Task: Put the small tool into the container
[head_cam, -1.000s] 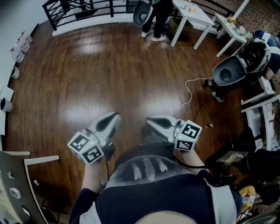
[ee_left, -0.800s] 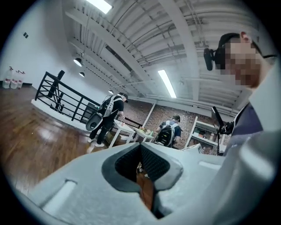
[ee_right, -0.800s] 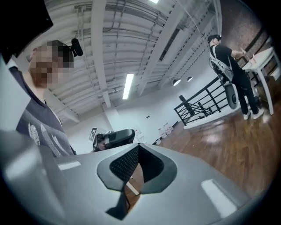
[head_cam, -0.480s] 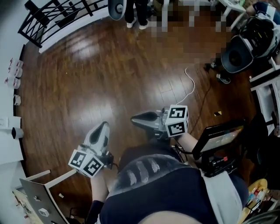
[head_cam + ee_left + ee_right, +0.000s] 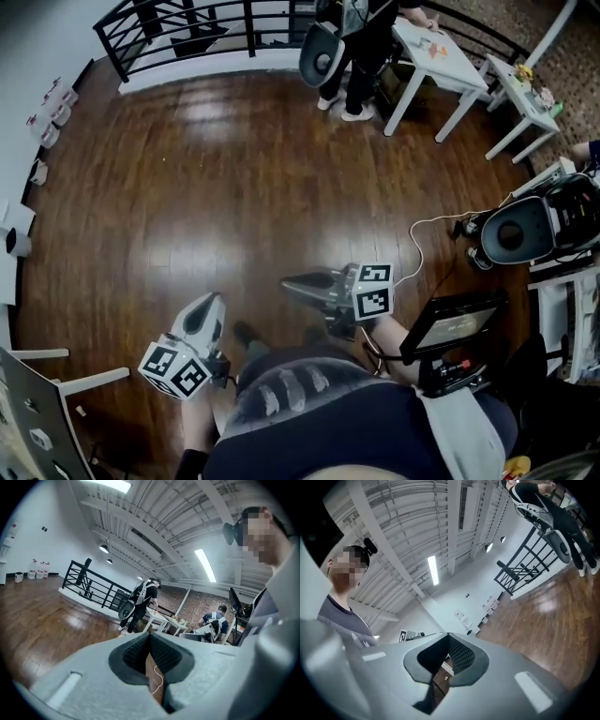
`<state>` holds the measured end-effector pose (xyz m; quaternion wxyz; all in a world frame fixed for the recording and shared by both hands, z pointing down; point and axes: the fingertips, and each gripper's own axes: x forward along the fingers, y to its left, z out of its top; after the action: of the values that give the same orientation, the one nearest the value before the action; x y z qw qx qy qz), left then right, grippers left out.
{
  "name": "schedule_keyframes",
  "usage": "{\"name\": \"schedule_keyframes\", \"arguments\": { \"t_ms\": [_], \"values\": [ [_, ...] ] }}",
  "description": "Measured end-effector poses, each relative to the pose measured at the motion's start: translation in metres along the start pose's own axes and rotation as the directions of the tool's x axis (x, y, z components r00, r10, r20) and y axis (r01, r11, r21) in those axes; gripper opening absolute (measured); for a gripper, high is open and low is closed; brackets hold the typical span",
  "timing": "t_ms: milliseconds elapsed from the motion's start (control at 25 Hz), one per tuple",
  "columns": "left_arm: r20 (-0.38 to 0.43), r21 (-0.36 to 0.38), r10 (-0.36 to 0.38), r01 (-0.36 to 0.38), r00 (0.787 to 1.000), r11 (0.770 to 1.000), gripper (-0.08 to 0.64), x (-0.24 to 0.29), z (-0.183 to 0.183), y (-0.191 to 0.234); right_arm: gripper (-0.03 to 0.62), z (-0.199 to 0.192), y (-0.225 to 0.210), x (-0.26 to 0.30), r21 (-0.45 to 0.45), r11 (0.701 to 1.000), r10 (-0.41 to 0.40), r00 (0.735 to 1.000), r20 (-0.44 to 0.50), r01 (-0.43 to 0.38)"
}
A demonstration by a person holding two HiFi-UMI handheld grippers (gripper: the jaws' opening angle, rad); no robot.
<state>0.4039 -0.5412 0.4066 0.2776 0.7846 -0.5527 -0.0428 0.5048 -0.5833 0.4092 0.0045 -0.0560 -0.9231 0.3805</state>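
No small tool and no container shows in any view. In the head view my left gripper (image 5: 210, 304) is held low at the left over the dark wooden floor (image 5: 187, 187), pointing away from me, with its marker cube near my body. My right gripper (image 5: 289, 280) is at waist height and points to the left. Each gripper's own view shows its ridged pads meeting at the tip with nothing between them: the left gripper (image 5: 150, 637) faces the room and the right gripper (image 5: 449, 640) faces a white wall.
A black railing (image 5: 187, 28) runs along the far side. White tables (image 5: 441, 56) stand at the back right, with a person (image 5: 361, 42) beside them. A white cable (image 5: 417, 246) lies on the floor near a round black device (image 5: 516, 234). A screen (image 5: 455, 323) sits by my right hip.
The head view has swung, so the room has shifted. My right gripper has turned from pointing forward to pointing left. My left gripper has sunk toward the lower left.
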Motion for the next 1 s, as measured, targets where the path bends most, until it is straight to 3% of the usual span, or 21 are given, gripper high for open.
{"name": "schedule_keyframes", "arguments": {
  "t_ms": [240,520,680,840,920,1000],
  "values": [
    [0.084,-0.036,0.031,-0.028,0.996,0.999,0.000,-0.066,0.061,0.107,-0.002,0.031,0.011,0.158,-0.036,0.998,0.048,0.997,-0.061,-0.050],
    [0.149,-0.026,0.124,-0.121,0.981,0.992,0.000,-0.139,0.092,0.197,-0.002,0.014,0.024,0.287,-0.037,0.988,0.147,0.980,-0.135,-0.153],
    [0.232,-0.086,0.282,-0.269,0.931,0.959,0.000,-0.154,0.103,0.224,-0.002,0.020,0.005,0.319,0.008,0.967,0.249,0.931,-0.266,-0.256],
    [0.203,-0.175,0.342,-0.309,0.918,0.935,-0.001,-0.131,0.114,0.271,-0.002,0.042,-0.043,0.349,0.085,0.963,0.271,0.913,-0.304,-0.257],
    [0.209,-0.213,0.435,-0.394,0.876,0.894,0.000,-0.158,0.123,0.302,-0.002,0.034,-0.051,0.400,0.138,0.940,0.342,0.869,-0.356,-0.314],
    [0.222,-0.253,0.553,-0.500,0.803,0.828,0.000,-0.191,0.135,0.336,-0.002,0.024,-0.058,0.458,0.204,0.904,0.426,0.806,-0.411,-0.375]
  ]
}}
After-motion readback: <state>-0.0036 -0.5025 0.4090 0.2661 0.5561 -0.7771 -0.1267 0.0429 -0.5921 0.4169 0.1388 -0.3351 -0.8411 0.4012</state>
